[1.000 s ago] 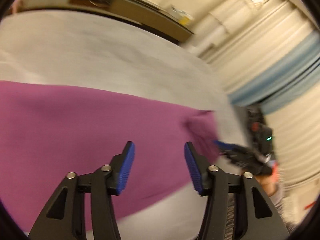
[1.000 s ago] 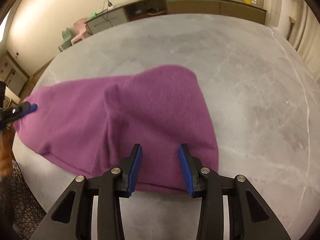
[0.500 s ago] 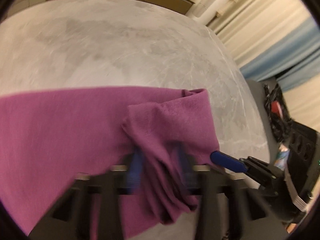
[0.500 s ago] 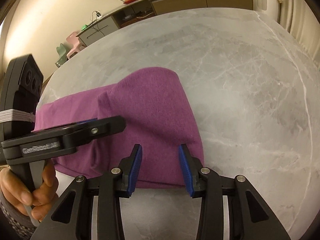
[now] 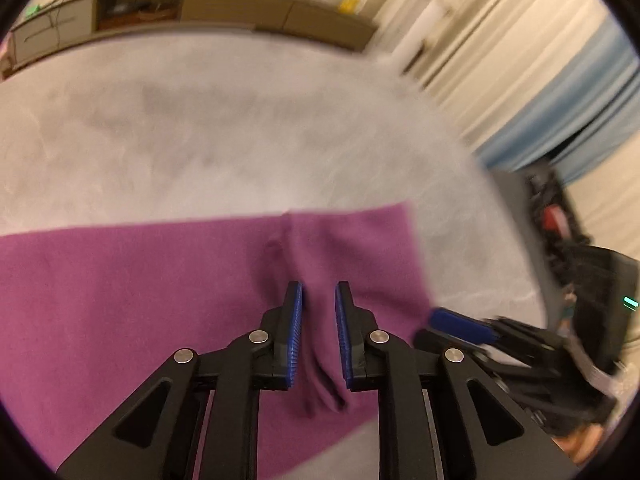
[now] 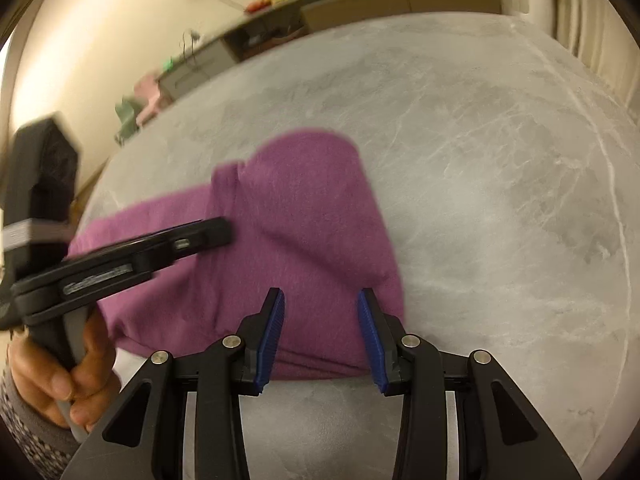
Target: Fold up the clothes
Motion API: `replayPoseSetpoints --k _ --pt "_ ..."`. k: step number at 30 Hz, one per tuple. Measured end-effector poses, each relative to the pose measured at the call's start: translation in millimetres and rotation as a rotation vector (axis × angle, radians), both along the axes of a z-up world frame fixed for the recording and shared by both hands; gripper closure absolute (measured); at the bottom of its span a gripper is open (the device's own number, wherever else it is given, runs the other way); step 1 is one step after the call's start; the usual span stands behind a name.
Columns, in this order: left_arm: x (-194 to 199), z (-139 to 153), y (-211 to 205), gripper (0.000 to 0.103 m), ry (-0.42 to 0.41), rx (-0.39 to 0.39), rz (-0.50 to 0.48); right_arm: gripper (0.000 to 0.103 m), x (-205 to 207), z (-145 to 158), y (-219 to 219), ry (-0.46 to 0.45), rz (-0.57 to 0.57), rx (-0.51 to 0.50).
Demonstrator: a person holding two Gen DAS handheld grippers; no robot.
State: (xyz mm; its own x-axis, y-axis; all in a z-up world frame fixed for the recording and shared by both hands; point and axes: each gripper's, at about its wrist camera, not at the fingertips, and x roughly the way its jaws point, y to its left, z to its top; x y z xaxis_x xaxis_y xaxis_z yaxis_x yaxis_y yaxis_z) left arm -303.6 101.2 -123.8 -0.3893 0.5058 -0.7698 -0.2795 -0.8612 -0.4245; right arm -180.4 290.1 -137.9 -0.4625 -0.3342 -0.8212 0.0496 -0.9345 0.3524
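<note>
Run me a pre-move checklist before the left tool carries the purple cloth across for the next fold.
1. Left tool has fabric: ok. A bunched ridge of the purple cloth sits between its pads, and the jaws have just opened slightly.
2. Grip firm: cannot tell. A small gap shows beside each pad.
3. Right tool free of the cloth: ok. Jaws open above the near folded edge, gripping nothing.
4. Cloth flat on the marble table: not ok. Creases run from the pinched ridge.
5. Tools apart: ok, though close.
6. Table beyond the cloth free of clutter: ok.
</note>
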Motion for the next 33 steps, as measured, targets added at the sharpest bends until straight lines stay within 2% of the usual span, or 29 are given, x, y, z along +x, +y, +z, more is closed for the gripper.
replayPoseSetpoints --k 1,3,4,5,8,10,11,12,13,14,16,19,20,21,22,24,27,29,32,33 --pt "5 0 5 0.085 -0.001 0.003 -0.010 0.063 1 3 2 0.011 -0.005 -0.005" --pt "9 -17 14 0.088 -0.038 -0.051 -0.034 0.065 -1 1 1 0.002 -0.008 0.017" --pt "11 -26 16 0.098 -0.049 -0.084 -0.040 0.066 -2 -2 -1 -0.011 -0.006 0.031" --pt "12 -33 19 0.099 -0.062 -0.112 -0.046 0.066 -3 -5 -3 -0.022 -0.002 0.043" --pt "11 -27 12 0.097 -0.115 -0.065 -0.039 0.065 0 -4 -1 -0.019 -0.020 0.053" --pt "14 -21 9 0.097 -0.107 -0.065 -0.046 0.062 1 -3 10 -0.020 -0.066 0.050" --pt "14 -18 8 0.095 -0.102 -0.064 -0.041 0.060 1 -4 14 -0.026 -0.084 0.046" --pt "11 -16 6 0.088 -0.096 -0.058 -0.023 0.059 1 -5 17 -0.035 -0.099 0.039" --pt "6 -14 5 0.075 -0.091 -0.060 0.003 0.059 1 -6 20 -0.043 -0.113 0.031" --pt "3 -14 -2 0.069 -0.084 -0.063 0.033 0.057 1 -7 21 -0.050 -0.119 0.030" --pt "-1 -15 -2 0.066 -0.089 -0.061 0.060 0.054 0 -10 21 -0.059 -0.115 0.040" --pt "8 10 -9 0.065 -0.043 -0.015 0.060 0.054 4 -14 20 -0.065 -0.117 0.075" --pt "7 17 -4 0.064 -0.032 -0.018 0.044 0.056 5 -14 18 -0.062 -0.109 0.083" --pt "5 23 1 0.059 -0.024 -0.022 0.028 0.062 5 -14 15 -0.057 -0.094 0.088" --pt "2 28 8 0.049 -0.034 -0.034 -0.001 0.084 6 -12 12 -0.042 -0.084 0.098" --pt "-7 34 24 0.043 -0.059 -0.066 -0.066 0.088 10 -3 7 0.014 -0.073 0.107" --pt "-14 37 47 0.042 -0.089 -0.104 -0.171 0.090 23 22 3 0.153 -0.037 0.011" --pt "-17 35 65 0.041 -0.113 -0.123 -0.232 0.091 28 30 -3 0.198 -0.001 -0.032" --pt "-19 17 75 0.041 -0.150 -0.200 -0.235 0.091 32 30 -16 0.211 0.059 -0.049" --pt "-17 11 71 0.047 -0.155 -0.205 -0.218 0.091 34 30 -20 0.213 0.080 -0.053"
